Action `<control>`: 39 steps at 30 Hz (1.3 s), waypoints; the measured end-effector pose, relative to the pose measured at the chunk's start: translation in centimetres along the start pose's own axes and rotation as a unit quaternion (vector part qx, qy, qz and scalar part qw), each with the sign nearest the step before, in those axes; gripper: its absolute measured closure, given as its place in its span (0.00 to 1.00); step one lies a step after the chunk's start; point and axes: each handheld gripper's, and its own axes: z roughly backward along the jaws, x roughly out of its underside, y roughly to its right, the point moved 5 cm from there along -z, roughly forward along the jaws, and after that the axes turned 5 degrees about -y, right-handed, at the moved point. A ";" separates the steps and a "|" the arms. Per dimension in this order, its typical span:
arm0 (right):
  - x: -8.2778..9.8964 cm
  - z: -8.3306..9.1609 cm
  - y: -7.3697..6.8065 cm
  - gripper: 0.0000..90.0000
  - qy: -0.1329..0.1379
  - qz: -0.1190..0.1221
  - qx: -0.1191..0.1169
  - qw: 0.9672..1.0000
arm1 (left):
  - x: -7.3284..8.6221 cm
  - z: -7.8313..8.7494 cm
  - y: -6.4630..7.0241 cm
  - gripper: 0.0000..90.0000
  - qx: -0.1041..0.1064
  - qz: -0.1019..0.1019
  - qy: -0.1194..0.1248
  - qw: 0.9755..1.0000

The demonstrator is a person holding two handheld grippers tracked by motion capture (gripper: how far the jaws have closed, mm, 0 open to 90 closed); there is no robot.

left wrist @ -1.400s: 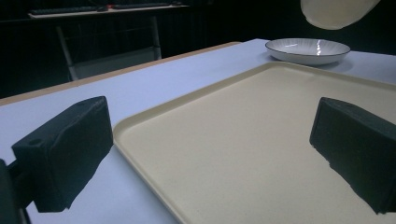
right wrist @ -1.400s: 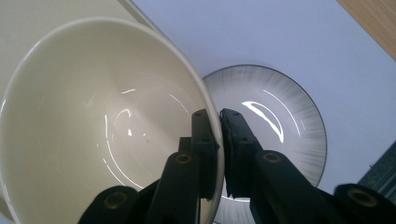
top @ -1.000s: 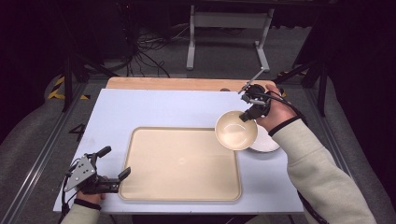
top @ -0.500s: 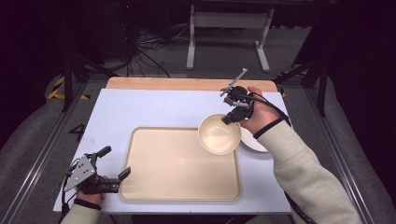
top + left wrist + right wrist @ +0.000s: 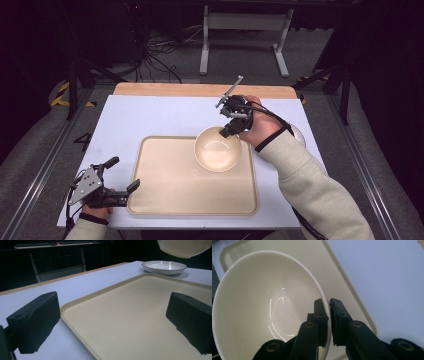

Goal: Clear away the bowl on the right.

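My right gripper [image 5: 229, 131] [image 5: 328, 302] is shut on the rim of a cream bowl [image 5: 218, 148] [image 5: 267, 310], one jaw inside the wall and one outside. The bowl hangs in the air above the far right part of the beige tray [image 5: 165, 185] [image 5: 342, 287]. Its underside [image 5: 183, 247] juts in at the top right of the left gripper view. At the tray's near left corner my left gripper [image 5: 119, 176] rests low on the table, open, and the tray's edge [image 5: 75, 315] runs between its two jaws.
A white plate [image 5: 163, 267] [image 5: 299, 136] lies on the table right of the tray, mostly behind the right forearm in the high view. The pale blue table top [image 5: 150, 117] ends in a wooden strip [image 5: 200, 90] at the far edge. Stands and cables are on the dark floor beyond.
The right gripper has carried the bowl leftward from above the white plate to over the tray. The left gripper has stayed where it was.
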 end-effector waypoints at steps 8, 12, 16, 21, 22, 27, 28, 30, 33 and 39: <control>-1.3 -0.9 -1.8 0.93 -0.004 0.022 -0.025 0.999 | 0.0 0.0 0.0 0.00 0.000 -0.001 0.001 1.000; -1.9 -1.3 -2.5 0.93 -0.003 0.030 -0.034 0.999 | 0.0 0.0 0.0 0.00 -0.001 0.001 0.002 1.000; -2.4 -1.8 -3.1 0.93 -0.006 0.037 -0.037 0.999 | 0.0 0.0 0.0 0.00 0.000 0.001 0.002 1.000; -3.1 -2.5 -3.7 0.93 -0.002 0.052 -0.046 0.998 | 0.0 0.0 0.0 0.00 0.000 0.001 0.002 1.000; -3.2 -2.7 -3.8 0.93 -0.002 0.052 -0.048 0.997 | 0.0 0.0 0.0 0.00 0.000 0.001 0.002 1.000; -3.6 -3.6 -3.9 0.93 -0.005 0.053 -0.054 0.997 | 0.0 0.0 0.0 0.00 0.000 0.000 0.002 1.000; -3.7 -3.8 -3.9 0.93 -0.007 0.054 -0.053 0.997 | 0.0 0.0 0.0 0.00 0.000 0.000 0.002 1.000; -3.7 -4.3 -3.8 0.93 -0.012 0.055 -0.052 0.997 | 0.0 0.0 0.0 0.00 0.000 0.000 0.001 1.000; -3.7 -4.9 -3.7 0.93 -0.015 0.054 -0.051 0.997 | 0.0 0.0 0.0 0.00 0.000 0.000 0.001 1.000; -3.8 -6.9 -3.4 0.93 -0.023 0.051 -0.052 0.997 | 0.0 0.0 0.0 0.00 0.000 0.000 0.002 1.000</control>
